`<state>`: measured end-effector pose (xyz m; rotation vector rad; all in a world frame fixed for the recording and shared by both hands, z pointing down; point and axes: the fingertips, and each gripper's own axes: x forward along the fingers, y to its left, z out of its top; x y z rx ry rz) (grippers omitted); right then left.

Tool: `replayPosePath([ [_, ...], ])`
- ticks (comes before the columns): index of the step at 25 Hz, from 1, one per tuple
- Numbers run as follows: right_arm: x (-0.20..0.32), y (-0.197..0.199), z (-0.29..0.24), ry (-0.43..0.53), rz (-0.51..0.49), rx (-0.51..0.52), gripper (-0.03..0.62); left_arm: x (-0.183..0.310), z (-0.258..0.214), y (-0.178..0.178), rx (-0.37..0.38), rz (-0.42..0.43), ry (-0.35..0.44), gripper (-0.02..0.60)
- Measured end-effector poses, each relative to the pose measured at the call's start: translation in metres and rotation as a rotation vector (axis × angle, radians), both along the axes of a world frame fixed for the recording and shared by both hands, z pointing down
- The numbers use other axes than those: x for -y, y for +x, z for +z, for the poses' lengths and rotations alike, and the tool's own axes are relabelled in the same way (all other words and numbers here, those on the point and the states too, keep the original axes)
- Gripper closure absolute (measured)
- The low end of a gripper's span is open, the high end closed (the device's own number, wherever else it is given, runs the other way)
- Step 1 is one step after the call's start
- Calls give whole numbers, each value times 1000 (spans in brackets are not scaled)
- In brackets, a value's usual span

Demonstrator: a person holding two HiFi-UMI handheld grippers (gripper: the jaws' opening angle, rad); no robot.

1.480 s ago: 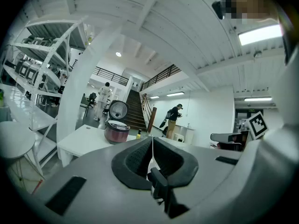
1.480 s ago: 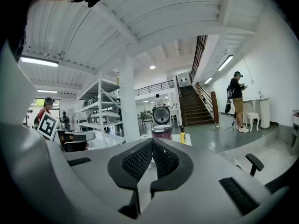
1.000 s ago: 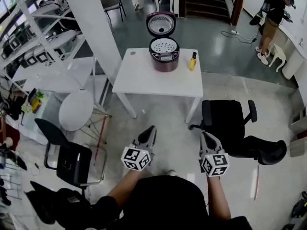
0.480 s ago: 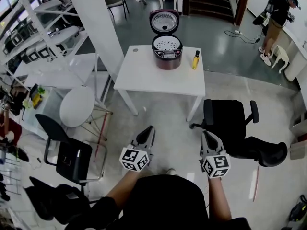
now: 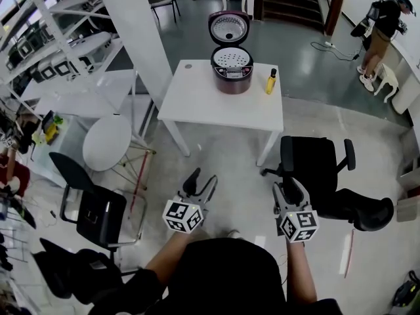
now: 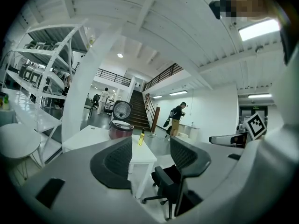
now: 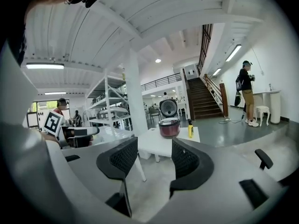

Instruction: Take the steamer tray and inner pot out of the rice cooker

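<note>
Round maroon rice cooker (image 5: 231,72), lid up, perforated metal steamer tray (image 5: 231,58) inside, sits at far edge of flat white counter (image 5: 210,104), slim yellow bottle (image 5: 271,82) just beside it. My L gripper (image 5: 201,182) & R gripper (image 5: 291,189) are well short of the counter, fingers opening w/ nothing btwn them. Black swivel chair (image 5: 315,166) stands ahead of R.

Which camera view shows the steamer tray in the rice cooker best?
The head view: it looks down into the open rice cooker, so the perforated steamer tray shows. Both gripper views see the cooker from the side, far off; the tray cannot be made out there.
</note>
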<state>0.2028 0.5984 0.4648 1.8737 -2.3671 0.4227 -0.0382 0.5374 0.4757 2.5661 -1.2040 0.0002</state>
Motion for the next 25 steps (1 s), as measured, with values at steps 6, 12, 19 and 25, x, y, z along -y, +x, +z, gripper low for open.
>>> replayPosePath([
  [6, 9, 0, -3, -5, -25, 22, 396, 0, 5, 2, 5, -17, -7, 344],
  [12, 15, -2, 19, -61, -51, 76, 396, 7, 13, 7, 19, -9, -44, 345],
  [19, 39, -15, 39, -111, -87, 83, 396, 40, 23, 18, 24, 20, -60, 345],
  [25, 89, -13, 40, -110, -65, 46, 396, 106, 29, 31, -6, 76, -70, 345],
])
